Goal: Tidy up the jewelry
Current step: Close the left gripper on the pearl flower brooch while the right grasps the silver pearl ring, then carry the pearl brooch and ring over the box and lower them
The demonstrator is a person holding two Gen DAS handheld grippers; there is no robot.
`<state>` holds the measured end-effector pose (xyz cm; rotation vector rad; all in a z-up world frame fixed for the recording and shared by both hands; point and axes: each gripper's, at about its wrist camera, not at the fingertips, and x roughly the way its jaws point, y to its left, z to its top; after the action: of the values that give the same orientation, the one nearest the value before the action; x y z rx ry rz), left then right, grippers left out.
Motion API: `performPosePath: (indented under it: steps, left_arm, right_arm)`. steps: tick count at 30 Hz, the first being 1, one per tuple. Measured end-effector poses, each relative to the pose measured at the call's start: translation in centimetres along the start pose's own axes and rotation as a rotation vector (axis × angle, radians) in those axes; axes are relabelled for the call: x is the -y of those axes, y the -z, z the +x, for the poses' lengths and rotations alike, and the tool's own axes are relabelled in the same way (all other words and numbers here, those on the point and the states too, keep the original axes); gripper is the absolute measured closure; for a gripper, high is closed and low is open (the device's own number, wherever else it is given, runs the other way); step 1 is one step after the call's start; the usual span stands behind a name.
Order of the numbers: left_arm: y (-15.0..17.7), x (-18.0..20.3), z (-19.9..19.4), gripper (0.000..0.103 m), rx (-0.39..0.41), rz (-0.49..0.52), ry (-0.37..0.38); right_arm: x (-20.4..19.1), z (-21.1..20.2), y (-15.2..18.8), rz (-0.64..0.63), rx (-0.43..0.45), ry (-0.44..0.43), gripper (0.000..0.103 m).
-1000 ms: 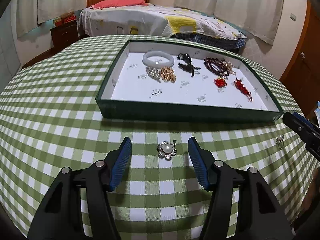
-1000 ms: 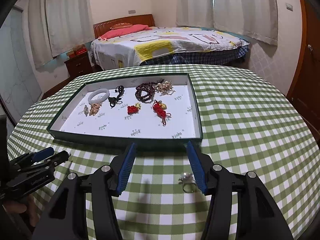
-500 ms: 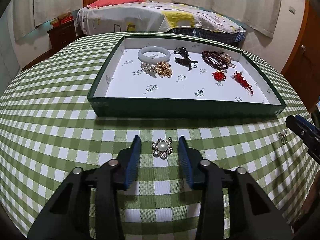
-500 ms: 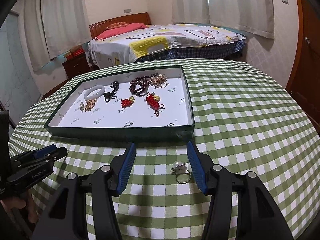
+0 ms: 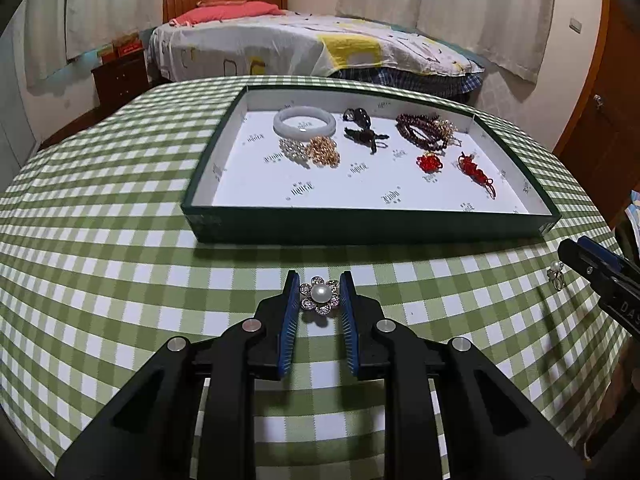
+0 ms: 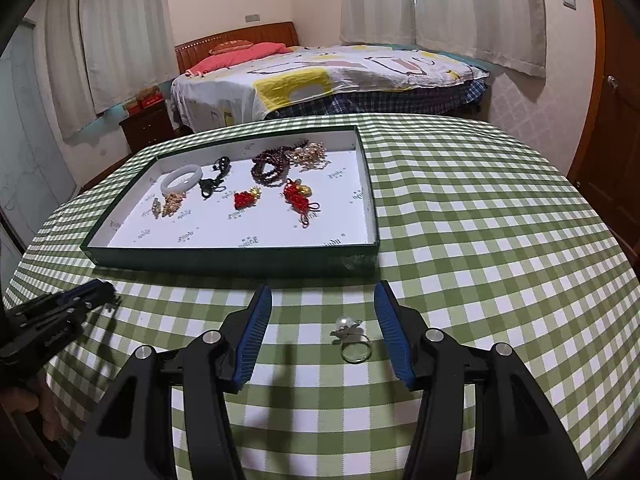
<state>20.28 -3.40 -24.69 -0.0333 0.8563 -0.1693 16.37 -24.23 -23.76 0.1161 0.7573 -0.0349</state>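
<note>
A pearl flower brooch (image 5: 320, 295) lies on the green checked tablecloth (image 5: 120, 280), in front of the green tray (image 5: 360, 229). My left gripper (image 5: 320, 278) is closing its jaws on it, and the blue pads touch its petals on both sides. A pearl ring (image 6: 354, 343) lies on the cloth between the open jaws of my right gripper (image 6: 323, 289), nearer the right finger and untouched. The left wrist view shows that ring (image 5: 556, 274) by the right gripper's tip (image 5: 592, 264). The left gripper (image 6: 100, 292) shows at the far left of the right wrist view.
The tray (image 6: 232, 261) holds a white bangle (image 5: 304, 125), gold and silver pieces (image 5: 310, 151), dark beads (image 5: 424, 132), a black piece (image 5: 364, 130) and red knots (image 5: 472, 168). A bed (image 5: 300, 44) and a nightstand (image 5: 120, 80) stand behind the table.
The left gripper's jaws have drawn in from wide apart to touching the brooch. The right gripper kept its jaws open and shifted so the ring sits further inside them.
</note>
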Motion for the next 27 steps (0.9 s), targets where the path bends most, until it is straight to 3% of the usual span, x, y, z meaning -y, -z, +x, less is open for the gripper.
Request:
performPosePath:
  steps: [21, 27]
  left_arm:
    - [-0.5, -1.7, -1.5, 0.083, 0.032, -0.042, -0.003]
    - [0.0, -1.9, -1.7, 0.083, 0.026, -0.044, -0.006]
  right_arm:
    - [1.5, 2.3, 0.7, 0.017, -0.094, 0.06, 0.052]
    - [0.9, 2.6, 1.1, -0.009, -0.127, 0.041, 0.073]
